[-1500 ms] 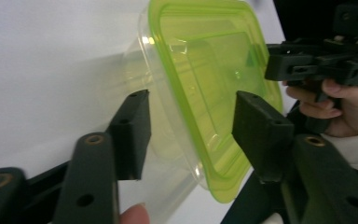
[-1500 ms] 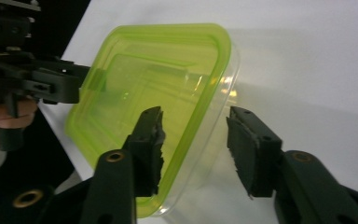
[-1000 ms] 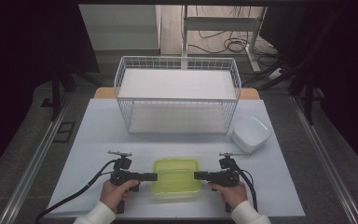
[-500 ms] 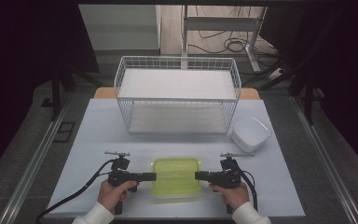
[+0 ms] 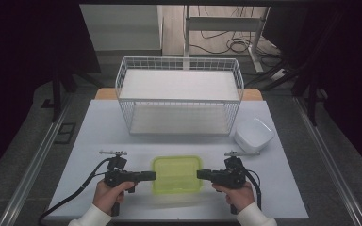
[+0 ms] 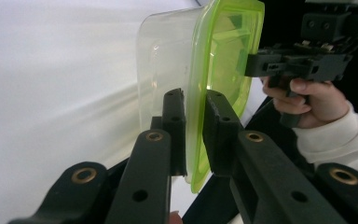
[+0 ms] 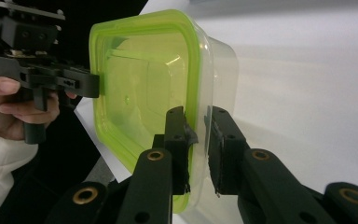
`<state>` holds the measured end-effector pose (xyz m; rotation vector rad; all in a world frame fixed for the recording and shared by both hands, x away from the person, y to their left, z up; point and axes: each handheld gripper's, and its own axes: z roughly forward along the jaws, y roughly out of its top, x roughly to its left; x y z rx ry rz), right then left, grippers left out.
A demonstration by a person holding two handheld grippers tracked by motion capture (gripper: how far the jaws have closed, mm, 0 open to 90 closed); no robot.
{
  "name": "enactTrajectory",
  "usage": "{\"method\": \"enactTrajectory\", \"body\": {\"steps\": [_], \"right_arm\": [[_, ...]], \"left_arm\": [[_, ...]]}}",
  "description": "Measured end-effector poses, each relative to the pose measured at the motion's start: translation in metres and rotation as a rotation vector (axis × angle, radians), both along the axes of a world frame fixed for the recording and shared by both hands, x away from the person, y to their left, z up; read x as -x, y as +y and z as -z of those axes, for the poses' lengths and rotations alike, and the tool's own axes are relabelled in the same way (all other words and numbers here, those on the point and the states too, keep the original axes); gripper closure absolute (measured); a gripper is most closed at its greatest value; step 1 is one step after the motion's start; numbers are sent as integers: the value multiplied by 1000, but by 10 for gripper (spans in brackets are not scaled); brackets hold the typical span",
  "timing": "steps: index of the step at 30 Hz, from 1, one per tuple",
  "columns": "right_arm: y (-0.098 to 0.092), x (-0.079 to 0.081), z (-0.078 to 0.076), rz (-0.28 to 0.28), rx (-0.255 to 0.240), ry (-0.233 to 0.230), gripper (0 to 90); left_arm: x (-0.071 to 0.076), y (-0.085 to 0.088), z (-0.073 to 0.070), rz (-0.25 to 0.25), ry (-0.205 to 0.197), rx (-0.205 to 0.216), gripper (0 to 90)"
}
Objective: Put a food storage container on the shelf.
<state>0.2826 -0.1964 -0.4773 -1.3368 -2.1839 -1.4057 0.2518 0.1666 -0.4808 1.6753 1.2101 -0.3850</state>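
A clear plastic container with a lime-green lid (image 5: 176, 175) hangs level just above the white table, held from both sides. My left gripper (image 5: 153, 175) is shut on its left rim and my right gripper (image 5: 199, 174) on its right rim. In the left gripper view the jaws (image 6: 194, 100) pinch the green lid edge of the container (image 6: 223, 51), and the right gripper (image 6: 279, 63) grips the far edge. In the right gripper view the jaws (image 7: 196, 114) clamp the rim of the container (image 7: 144, 79), with the left gripper (image 7: 51, 79) across from them.
A white wire basket (image 5: 179, 101) stands at the back middle of the table (image 5: 99, 136). A white bowl (image 5: 254, 134) sits to its right, just beyond my right gripper. The table's front edge runs under the person's wrists.
Both grippers have risen a little together, and the container has come up off the table with them. The basket and bowl have not moved.
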Motion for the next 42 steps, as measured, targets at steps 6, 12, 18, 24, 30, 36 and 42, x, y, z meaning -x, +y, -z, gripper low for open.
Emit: {"method": "enactTrajectory", "body": {"steps": [6, 12, 18, 24, 30, 36, 42], "right_arm": [[1, -5, -14, -25, -26, -32, 782], [2, -13, -21, -30, -52, -26, 777], [6, -21, -33, -35, -68, -29, 775], [7, -33, -51, -42, -68, -56, 788], [6, -42, -59, -36, -74, -63, 789], [3, -54, -72, -23, -86, -81, 792], [1, -68, -93, -16, -99, -113, 796]], "left_arm": [[-4, 5, -8, -2, -12, 11, 802], [-14, 10, -13, -8, -5, 36, 804], [-24, 15, -26, -15, -16, 41, 807], [-35, 16, -36, -22, -23, 53, 808], [-47, 14, -51, -21, -43, 44, 808], [-63, 12, -68, -14, -58, 41, 808], [-78, 12, -87, -11, -83, 38, 809]]}}
